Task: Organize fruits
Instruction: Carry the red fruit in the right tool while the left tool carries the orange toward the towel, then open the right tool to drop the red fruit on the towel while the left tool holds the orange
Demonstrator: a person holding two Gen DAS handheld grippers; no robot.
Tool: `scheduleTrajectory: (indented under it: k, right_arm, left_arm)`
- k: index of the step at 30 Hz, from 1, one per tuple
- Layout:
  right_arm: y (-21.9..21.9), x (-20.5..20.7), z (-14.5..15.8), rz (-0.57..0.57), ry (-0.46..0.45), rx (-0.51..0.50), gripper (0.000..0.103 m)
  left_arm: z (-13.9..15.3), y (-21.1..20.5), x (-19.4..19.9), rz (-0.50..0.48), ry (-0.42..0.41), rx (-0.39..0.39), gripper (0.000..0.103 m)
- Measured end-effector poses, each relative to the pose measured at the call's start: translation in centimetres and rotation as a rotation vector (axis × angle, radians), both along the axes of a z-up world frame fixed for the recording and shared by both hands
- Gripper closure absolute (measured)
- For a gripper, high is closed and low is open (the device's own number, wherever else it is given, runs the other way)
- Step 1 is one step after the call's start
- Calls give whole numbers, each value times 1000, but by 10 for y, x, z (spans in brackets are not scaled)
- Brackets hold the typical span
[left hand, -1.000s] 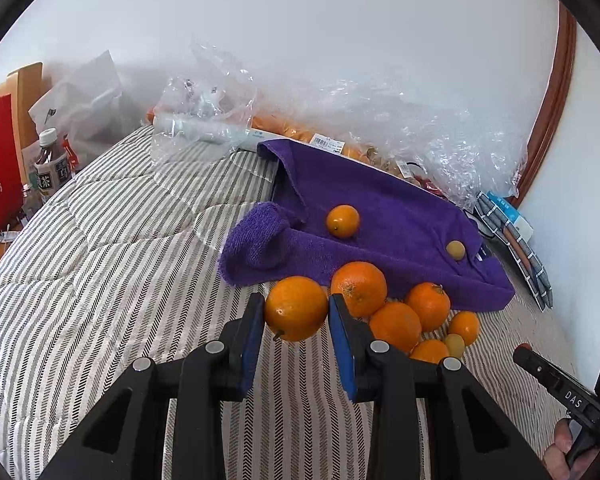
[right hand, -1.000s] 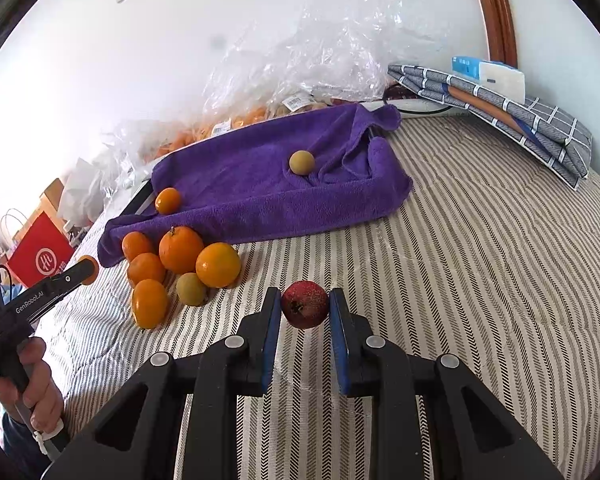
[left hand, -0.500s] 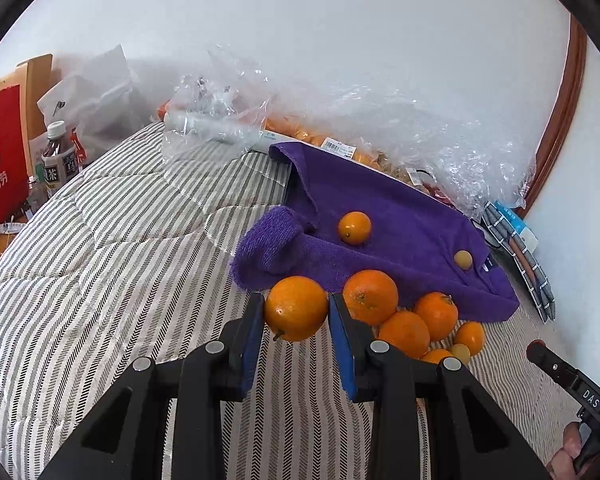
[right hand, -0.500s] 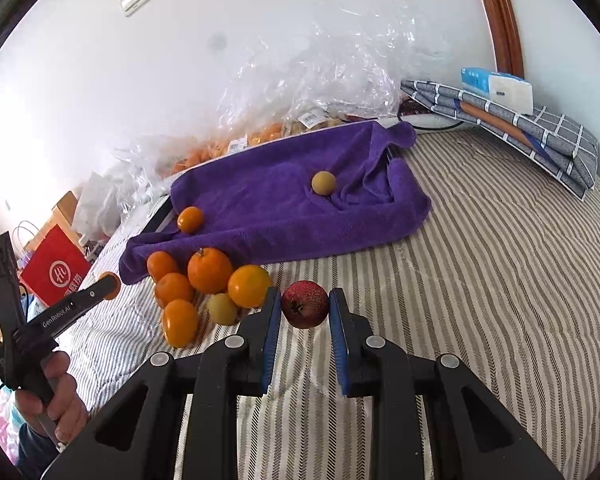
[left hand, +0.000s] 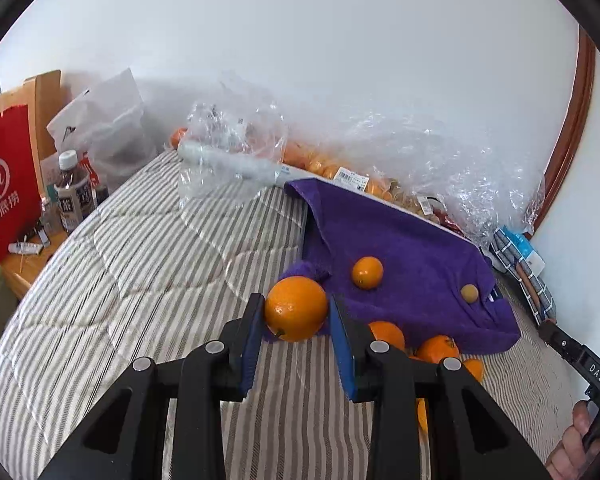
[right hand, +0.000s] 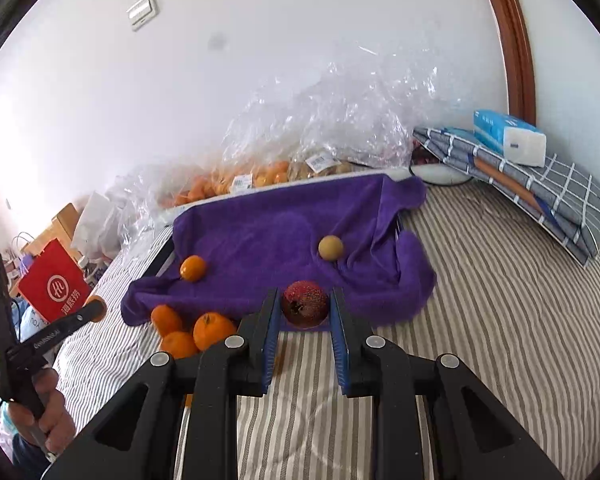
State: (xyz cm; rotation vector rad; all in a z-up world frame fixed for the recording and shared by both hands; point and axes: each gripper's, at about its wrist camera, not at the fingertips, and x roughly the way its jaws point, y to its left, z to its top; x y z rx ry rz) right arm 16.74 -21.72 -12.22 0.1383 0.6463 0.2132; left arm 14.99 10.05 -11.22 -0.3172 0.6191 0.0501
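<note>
Purple terry cloth, a towel (left hand: 412, 264), is spread on the striped bed cover (left hand: 140, 280) near the wall. On the towel two fruits are seen well apart: a small orange (left hand: 367, 272) and a small yellowish round fruit (left hand: 469, 293). A group of oranges (right hand: 188, 330) is lying on the bed cover just beside the near edge of the towel.

The left gripper (left hand: 296, 332) is closed on a large orange (left hand: 296, 308); the blue pads are pressed on both sides of it, and the fruit is held above the bed cover, in front of the towel's rolled corner. The right gripper (right hand: 305, 326) is closed in a narrow grip on a dark red round fruit (right hand: 305, 304), which is held over the near edge of the towel.

Behind the towel, crumpled clear plastic bags (right hand: 340, 120) with more fruit inside are piled against the white wall. A folded checked cloth (right hand: 540, 188) with a tissue pack (right hand: 508, 138) on it is placed at the right. A red paper bag (left hand: 6, 184) and a bottle (left hand: 72, 192) are seen at the left, beside the bed.
</note>
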Motion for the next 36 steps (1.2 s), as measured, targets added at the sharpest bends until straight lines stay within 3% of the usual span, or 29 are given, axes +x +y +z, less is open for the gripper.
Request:
scheduleTrajectory:
  k: [3,6,15,20,23,36]
  right_arm:
    - [0,18,1,3,-4,-2,79]
    - [2,38,3,-4,-18,-24,79]
    - [-1,82,-4,-18,-14,-37,79]
    - [0,91,-30,-7,49,-18,79]
    - [-1,95,-37,-9,78,-5,79]
    - [3,99,-50,-25,106,-33,78]
  left_arm:
    - [13,0,19,-21,-8,-21,72]
    - [19,-7,41,-25,-20,5,72]
    - [-1,-28,88,-46,11,42,72]
    - [-26,-28,91,-67,36,54,72]
    - [-28,-26,91,-75,34,18,72]
    - [-30,-44,93,-140,54,48,72]
